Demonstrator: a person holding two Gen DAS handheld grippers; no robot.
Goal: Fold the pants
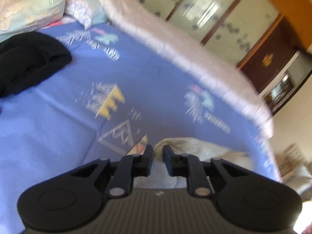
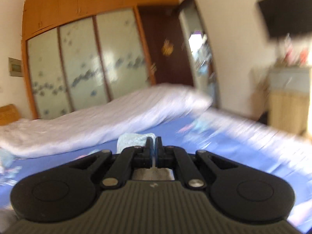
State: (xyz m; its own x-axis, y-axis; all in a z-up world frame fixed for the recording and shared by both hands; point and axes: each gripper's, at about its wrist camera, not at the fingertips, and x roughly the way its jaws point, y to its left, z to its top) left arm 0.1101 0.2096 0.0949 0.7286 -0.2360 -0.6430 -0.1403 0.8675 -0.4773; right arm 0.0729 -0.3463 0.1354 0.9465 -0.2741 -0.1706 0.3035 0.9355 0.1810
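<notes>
The pale light-blue pants lie bunched under and ahead of my left gripper on the blue printed bed sheet. The left jaws stand a little apart, with pale cloth showing in the gap; no clear grip. My right gripper is shut on a thin edge of the pale pants, which bulge up just left of the fingertips. Both views are blurred by motion.
A black garment lies at the sheet's left. Pillows sit at the head. A rolled white quilt runs along the far side. A wardrobe and dark door stand behind. A cabinet stands at the right.
</notes>
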